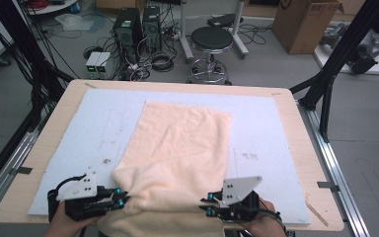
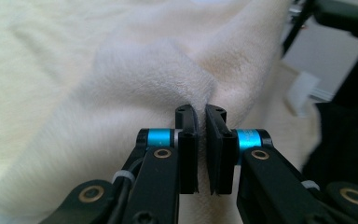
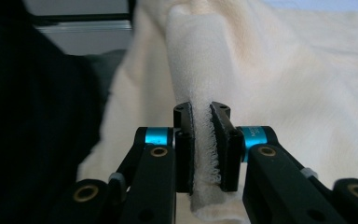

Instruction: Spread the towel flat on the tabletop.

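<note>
While towel (image 1: pixel 177 148) lies on table (image 1: pixel 296 148), left tongs (image 1: pixel 121 196), right tongs (image 1: pixel 208 206) each pinch its near edge.

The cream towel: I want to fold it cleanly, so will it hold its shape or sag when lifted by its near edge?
Probably sags: the cream towel already drapes between the left tongs and right tongs. Its fluffy pile likely grips well in the pads.

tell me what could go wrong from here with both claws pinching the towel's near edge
The left claw bites only a thin fold at its tips, so the towel might slip out when lifted. The right claw holds more cloth, so the pull could go uneven. The near edge hangs off the table and may drag.
</note>
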`<state>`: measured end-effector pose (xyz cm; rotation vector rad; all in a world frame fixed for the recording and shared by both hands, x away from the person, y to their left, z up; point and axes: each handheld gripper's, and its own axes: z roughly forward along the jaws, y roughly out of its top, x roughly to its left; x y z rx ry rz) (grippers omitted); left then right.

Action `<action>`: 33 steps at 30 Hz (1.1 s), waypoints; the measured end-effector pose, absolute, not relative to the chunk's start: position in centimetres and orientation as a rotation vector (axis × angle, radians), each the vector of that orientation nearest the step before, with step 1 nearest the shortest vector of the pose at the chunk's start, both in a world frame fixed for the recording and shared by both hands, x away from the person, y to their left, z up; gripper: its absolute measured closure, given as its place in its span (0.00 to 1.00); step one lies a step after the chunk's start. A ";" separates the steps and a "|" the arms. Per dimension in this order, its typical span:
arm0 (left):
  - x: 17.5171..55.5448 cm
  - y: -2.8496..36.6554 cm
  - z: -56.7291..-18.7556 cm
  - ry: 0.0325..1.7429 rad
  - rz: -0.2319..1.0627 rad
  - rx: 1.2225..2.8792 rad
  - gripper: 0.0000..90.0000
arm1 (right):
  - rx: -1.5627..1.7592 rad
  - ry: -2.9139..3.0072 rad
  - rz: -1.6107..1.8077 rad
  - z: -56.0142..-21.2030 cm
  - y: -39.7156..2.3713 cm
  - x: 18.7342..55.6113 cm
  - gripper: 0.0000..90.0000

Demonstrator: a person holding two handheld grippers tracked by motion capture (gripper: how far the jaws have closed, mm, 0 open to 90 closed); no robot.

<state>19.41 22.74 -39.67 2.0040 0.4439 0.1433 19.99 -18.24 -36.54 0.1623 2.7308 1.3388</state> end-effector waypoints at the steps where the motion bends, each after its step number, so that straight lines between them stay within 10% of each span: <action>1: 18.9 22.7 -39.4 0.425 0.129 2.003 0.89 | 0.143 2.727 1.365 -36.2 -18.4 19.4 0.81; 9: 21.4 22.4 -38.2 0.487 0.204 1.948 0.61 | 0.388 2.546 1.389 -35.3 -20.7 23.0 0.64; 19: 30.3 21.2 -41.8 0.794 0.445 2.007 0.57 | 0.768 2.467 1.142 -40.2 -22.0 32.7 0.56; 33: 34.9 22.1 -44.8 1.135 0.439 1.943 0.69 | 1.111 2.358 1.000 -43.3 -23.2 40.0 0.63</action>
